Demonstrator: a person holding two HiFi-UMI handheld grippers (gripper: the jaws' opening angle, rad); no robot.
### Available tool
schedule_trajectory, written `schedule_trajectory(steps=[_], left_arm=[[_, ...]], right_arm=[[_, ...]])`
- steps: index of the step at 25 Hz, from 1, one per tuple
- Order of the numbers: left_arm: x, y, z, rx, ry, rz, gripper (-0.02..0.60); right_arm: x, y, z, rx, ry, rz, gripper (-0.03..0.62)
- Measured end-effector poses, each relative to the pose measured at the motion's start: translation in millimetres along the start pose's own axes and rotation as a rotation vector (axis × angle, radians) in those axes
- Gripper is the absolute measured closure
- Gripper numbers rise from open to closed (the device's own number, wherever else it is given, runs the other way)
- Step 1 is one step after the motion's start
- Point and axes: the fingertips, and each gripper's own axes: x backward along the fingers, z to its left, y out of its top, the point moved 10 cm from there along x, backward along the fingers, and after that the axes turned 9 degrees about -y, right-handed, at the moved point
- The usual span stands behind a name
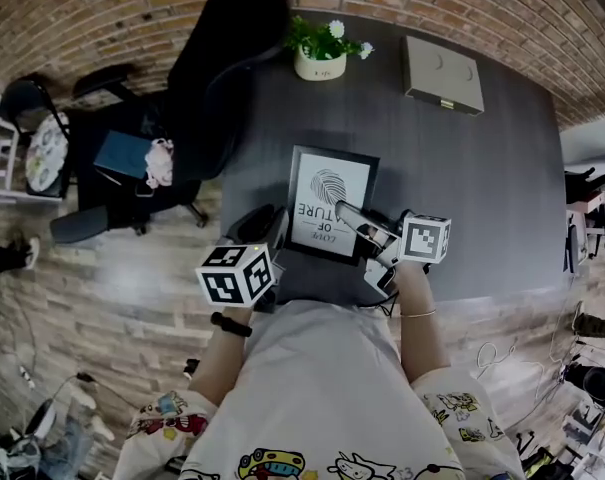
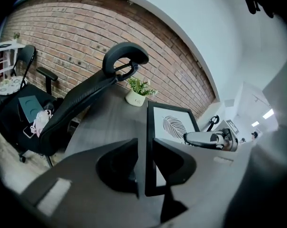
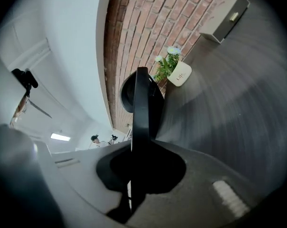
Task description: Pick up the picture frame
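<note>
Head view, looking steeply down: a black rectangular picture frame [image 1: 330, 200] with a white mat and a dark fingerprint-like print sits over the near middle of a dark grey bench [image 1: 502, 198]. The left hand-held gripper [image 1: 282, 230] meets the frame's near left edge, and the right hand-held gripper [image 1: 342, 210] reaches across its near right part. At the far edge of the bench stand a white pot of green plant with white flowers [image 1: 320, 56] and, to its right, a flat grey box with a small clasp [image 1: 442, 73]. A black office chair [image 1: 222, 58] stands to the far left, before a red brick wall [image 1: 82, 18].

Left gripper view: the left hand-held gripper [image 2: 149, 167] grasps the picture frame [image 2: 174, 125], its two dark jaws on either side of the black left border. The right hand-held gripper [image 2: 187, 138] lies across the print. The plant pot [image 2: 135, 97] and the office chair [image 2: 86, 106] are beyond.

Right gripper view: the right hand-held gripper [image 3: 134, 175] is clenched tight on the picture frame [image 3: 142, 108], seen edge-on as a thin black bar rising from the jaws. The plant pot [image 3: 177, 71] and the grey box [image 3: 224, 17] sit far off on the bench [image 3: 238, 118].
</note>
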Motion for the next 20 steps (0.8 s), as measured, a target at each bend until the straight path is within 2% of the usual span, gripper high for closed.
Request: schedule_trajectory(steps=[11,16,20], left_arm=[[23.1,40.5,-37.1,-0.152,-0.032,-0.107,0.472],[36.5,48.1,-52.1,-0.244,-0.027,-0.129,0.482],[46.0,52.0,-62.2,-0.297,-0.029,-0.154,0.499]], right_arm=[[45.1,27.7,57.1,0.286,-0.056,-0.201,0.580],[63.3,31.1,83.6,0.423,-0.131,-0.303,0.580],[78.1,27.5,100.6,0.553,-0.223,-0.370,0.580]])
